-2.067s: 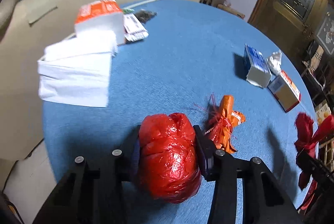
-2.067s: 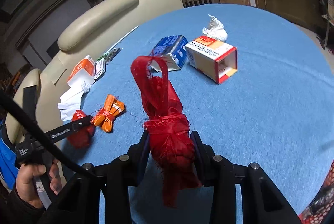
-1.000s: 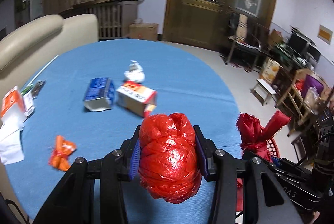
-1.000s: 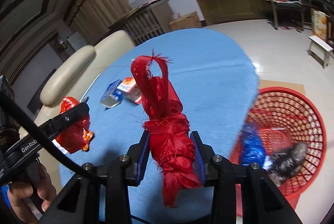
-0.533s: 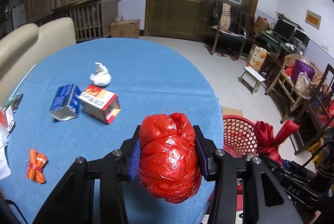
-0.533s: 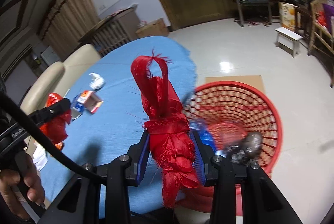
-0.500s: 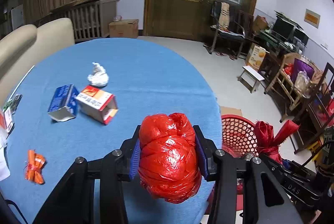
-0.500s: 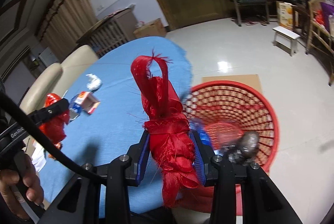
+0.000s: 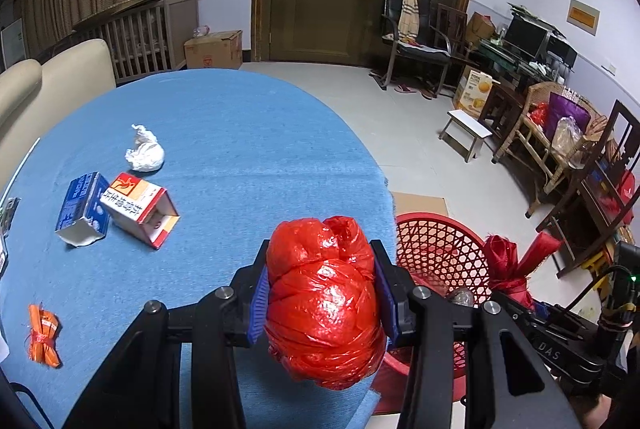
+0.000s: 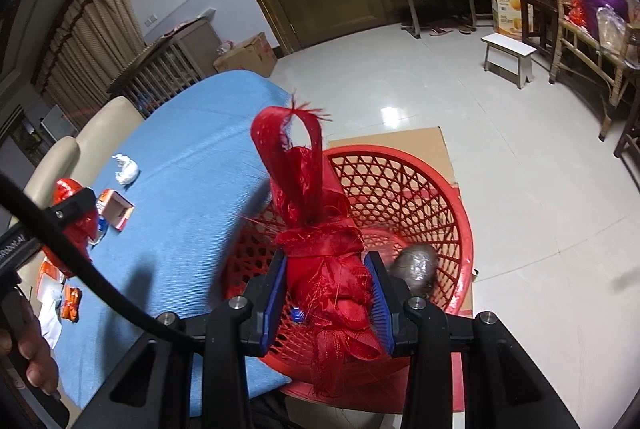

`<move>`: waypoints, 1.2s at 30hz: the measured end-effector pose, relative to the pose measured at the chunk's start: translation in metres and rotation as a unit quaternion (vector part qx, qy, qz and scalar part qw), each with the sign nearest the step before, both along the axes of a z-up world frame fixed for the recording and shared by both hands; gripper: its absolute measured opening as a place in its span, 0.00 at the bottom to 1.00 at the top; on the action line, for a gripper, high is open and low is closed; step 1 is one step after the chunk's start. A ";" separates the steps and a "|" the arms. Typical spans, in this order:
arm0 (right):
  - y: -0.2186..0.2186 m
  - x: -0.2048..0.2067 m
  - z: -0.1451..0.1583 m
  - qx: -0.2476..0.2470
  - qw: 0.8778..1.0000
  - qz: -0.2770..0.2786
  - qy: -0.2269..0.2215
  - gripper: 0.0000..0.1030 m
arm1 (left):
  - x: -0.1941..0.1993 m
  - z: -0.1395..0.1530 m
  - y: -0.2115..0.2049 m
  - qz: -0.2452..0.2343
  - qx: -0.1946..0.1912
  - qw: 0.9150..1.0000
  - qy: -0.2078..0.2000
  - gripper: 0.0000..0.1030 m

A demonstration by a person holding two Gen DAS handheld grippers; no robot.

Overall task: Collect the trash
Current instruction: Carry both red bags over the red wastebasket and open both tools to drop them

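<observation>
My left gripper (image 9: 322,299) is shut on a crumpled red plastic bag (image 9: 324,305) and holds it above the near edge of the blue round table (image 9: 240,157). My right gripper (image 10: 328,293) is shut on a red mesh net bundle (image 10: 324,269) and holds it over the red basket (image 10: 440,197) on the floor by the table. The basket (image 9: 436,249) holds a grey foil lump (image 10: 414,263) and other trash. The right gripper with its bundle (image 9: 508,269) also shows in the left wrist view.
On the table lie a white crumpled paper (image 9: 145,155), a blue carton (image 9: 82,209), a red-and-white open box (image 9: 138,209) and an orange wrapper bundle (image 9: 42,335). A beige sofa (image 9: 48,81) stands behind the table. A stool (image 9: 466,133) and chairs stand on the floor at right.
Both grippers have swung from over the table toward the red basket. The right gripper with its net bundle now hangs over the basket; both grips are unchanged.
</observation>
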State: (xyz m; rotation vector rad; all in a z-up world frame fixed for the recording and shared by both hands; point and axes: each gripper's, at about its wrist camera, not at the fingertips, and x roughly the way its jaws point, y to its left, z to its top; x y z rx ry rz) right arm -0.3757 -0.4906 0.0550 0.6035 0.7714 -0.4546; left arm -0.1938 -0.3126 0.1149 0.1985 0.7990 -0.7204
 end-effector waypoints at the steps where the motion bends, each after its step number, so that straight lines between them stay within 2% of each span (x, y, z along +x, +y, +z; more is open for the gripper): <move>1: 0.000 -0.001 0.000 0.000 1.000 -0.002 0.001 0.40 | -0.001 -0.001 -0.003 -0.003 0.001 1.000 0.000 0.46; 10: -0.005 0.000 -0.001 0.004 1.000 -0.015 0.009 0.40 | -0.007 0.003 -0.008 -0.017 -0.004 1.000 -0.003 0.46; 14: -0.009 0.003 0.000 0.005 1.000 -0.020 0.014 0.43 | -0.007 0.004 -0.007 -0.016 -0.006 1.000 -0.003 0.46; 15: -0.011 0.004 -0.001 0.008 1.000 -0.020 0.015 0.45 | -0.007 0.005 -0.007 -0.016 -0.006 1.000 -0.004 0.46; 17: -0.012 0.007 -0.002 0.010 1.000 -0.022 0.018 0.66 | -0.008 0.005 -0.008 -0.018 -0.006 1.000 -0.005 0.46; 18: -0.014 0.008 -0.001 0.009 0.999 -0.027 0.022 0.69 | -0.009 0.005 -0.009 -0.020 -0.006 1.000 -0.005 0.46; 25: -0.022 -0.003 0.010 0.000 0.999 -0.049 0.005 0.69 | -0.016 0.006 -0.025 -0.038 -0.003 0.999 -0.003 0.46; 32: -0.035 -0.027 0.018 0.007 0.997 -0.081 -0.014 0.69 | -0.032 -0.001 -0.060 -0.085 0.007 0.996 0.006 0.46; 36: -0.042 -0.035 0.018 0.014 0.995 -0.092 -0.021 0.69 | -0.038 -0.009 -0.083 -0.108 0.014 0.994 0.026 0.46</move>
